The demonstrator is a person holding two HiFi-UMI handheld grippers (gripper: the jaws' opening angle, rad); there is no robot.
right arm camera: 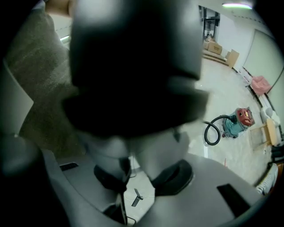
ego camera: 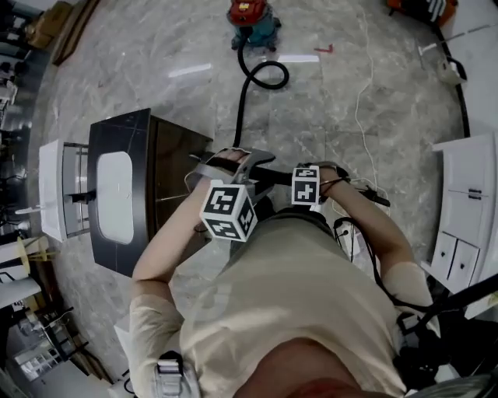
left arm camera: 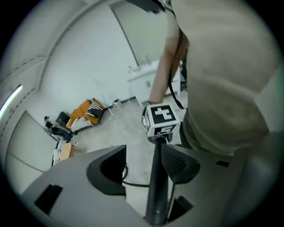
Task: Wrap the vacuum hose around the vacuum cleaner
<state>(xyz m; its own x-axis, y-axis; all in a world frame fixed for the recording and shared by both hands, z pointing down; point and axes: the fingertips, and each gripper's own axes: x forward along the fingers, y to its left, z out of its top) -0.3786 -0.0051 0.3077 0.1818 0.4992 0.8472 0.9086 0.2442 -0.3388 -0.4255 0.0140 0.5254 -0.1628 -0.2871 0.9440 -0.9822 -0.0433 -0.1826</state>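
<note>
The red and teal vacuum cleaner stands far off on the marble floor. Its black hose loops beside it and runs to me. The hose's rigid black tube lies between the jaws of my left gripper. Those jaws stand wide apart, and the tube leans only against the right-hand finger. The tube runs on under the marker cube of my right gripper, which looks shut on it. A dark blurred shape hides most of the right gripper view.
A dark cabinet with a white basin stands close on my left. White cupboards line the right. A thin white cable trails over the floor. An orange machine lies by the far wall.
</note>
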